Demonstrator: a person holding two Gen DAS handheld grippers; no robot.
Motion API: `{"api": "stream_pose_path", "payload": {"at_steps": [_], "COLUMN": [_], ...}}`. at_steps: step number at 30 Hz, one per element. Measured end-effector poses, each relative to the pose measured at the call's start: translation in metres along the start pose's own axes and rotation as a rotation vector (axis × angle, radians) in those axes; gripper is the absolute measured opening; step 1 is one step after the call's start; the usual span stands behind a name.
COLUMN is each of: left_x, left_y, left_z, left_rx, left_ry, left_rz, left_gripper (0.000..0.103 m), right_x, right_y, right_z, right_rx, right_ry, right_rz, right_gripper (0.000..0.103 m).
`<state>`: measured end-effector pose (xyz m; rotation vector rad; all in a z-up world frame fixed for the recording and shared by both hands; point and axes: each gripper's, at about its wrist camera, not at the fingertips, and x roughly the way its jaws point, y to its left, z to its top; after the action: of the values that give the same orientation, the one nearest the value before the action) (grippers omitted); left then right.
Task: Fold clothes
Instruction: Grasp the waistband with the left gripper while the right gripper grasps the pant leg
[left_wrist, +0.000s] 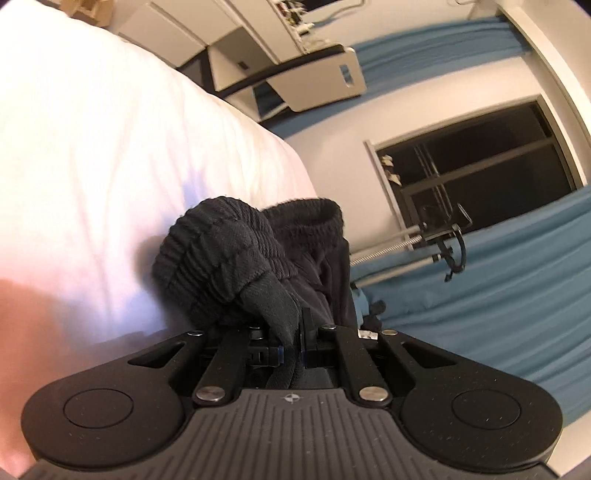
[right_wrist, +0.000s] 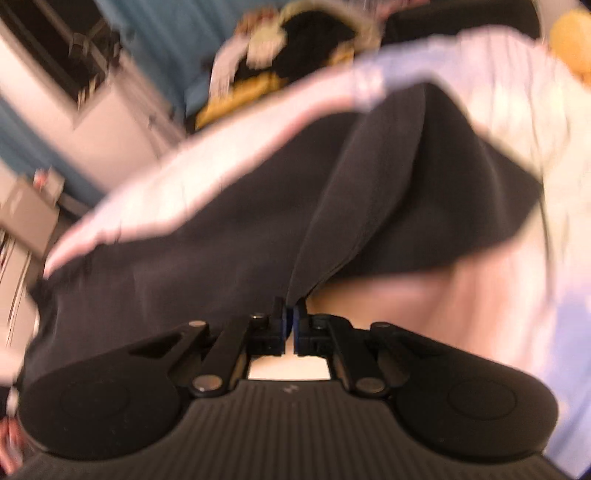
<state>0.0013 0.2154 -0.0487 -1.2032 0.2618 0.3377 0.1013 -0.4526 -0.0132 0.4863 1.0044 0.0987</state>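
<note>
My left gripper (left_wrist: 291, 336) pinches the black garment's (left_wrist: 229, 258) ribbed cuff at the bed's (left_wrist: 110, 147) edge; my right gripper (right_wrist: 290, 317) clamps its fabric.

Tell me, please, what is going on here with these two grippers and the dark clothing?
A person is folding clothes on a bed with white bedding, a handheld gripper in each hand. The left gripper is shut on the bunched ribbed waistband of a black fleece garment, held over the bed's edge. The right gripper is shut on an edge of dark grey fabric that spreads across the bedding. That view is motion-blurred, so whether both hold the same garment cannot be told.
</note>
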Motion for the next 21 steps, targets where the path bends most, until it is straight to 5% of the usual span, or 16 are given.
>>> {"api": "stream_pose_path", "payload": {"at_steps": [4, 6, 8, 14, 21], "left_x": [-0.012, -0.016, -0.020, -0.014, -0.008], "left_y": [0.012, 0.015, 0.016, 0.009, 0.007], "left_z": [-0.003, -0.007, -0.009, -0.012, -0.011], "left_rx": [-0.035, -0.047, -0.051, -0.031, -0.016], "left_ry": [0.036, 0.039, 0.033, 0.014, 0.012], "left_rz": [0.067, 0.090, 0.104, 0.135, 0.156], "left_gripper": [0.008, 0.008, 0.009, 0.009, 0.009], "right_x": [0.000, -0.009, -0.018, -0.028, 0.044], "right_y": [-0.034, -0.045, -0.056, -0.049, -0.001], "right_z": [-0.033, -0.035, -0.037, 0.002, 0.068], "right_rx": [-0.007, -0.003, 0.001, -0.079, -0.410], "right_ry": [0.150, 0.128, 0.107, -0.098, -0.284], "right_rz": [0.035, 0.036, 0.036, -0.079, -0.380], "right_gripper": [0.012, 0.013, 0.038, 0.072, 0.084]}}
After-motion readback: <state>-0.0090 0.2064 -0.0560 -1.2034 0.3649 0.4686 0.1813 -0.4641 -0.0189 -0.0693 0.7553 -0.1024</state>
